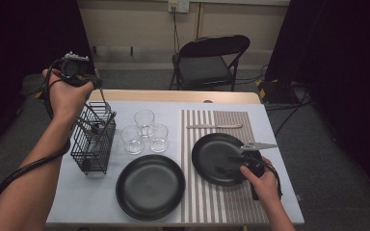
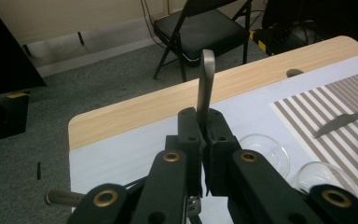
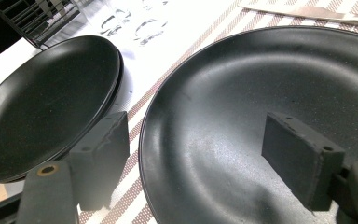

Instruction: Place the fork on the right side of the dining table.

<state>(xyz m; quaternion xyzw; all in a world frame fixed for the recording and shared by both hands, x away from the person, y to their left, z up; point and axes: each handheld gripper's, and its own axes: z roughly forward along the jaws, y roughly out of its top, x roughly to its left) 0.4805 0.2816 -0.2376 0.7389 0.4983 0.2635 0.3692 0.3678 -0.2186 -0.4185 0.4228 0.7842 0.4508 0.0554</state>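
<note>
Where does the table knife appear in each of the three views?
High view: the knife lies crosswise at the far end of the striped placemat.
Left gripper view: the knife is at the right edge, on the stripes.
Right gripper view: the knife is in the top right corner.
Shared landmark: the striped placemat.

In the left gripper view, the metal utensil (image 2: 206, 88) clamped in the left gripper (image 2: 204, 135) has its lower end hidden behind the black pads, so its working end cannot be told; it is possibly a fork or spoon. 2 glasses (image 2: 265, 148) are half covered by the gripper's arms. The knife (image 2: 342, 120) runs off the right edge. In the right gripper view, the plate on the striped mat (image 3: 223, 116) is cut off at the right and bottom, and the glasses there are only bright smears.
</note>
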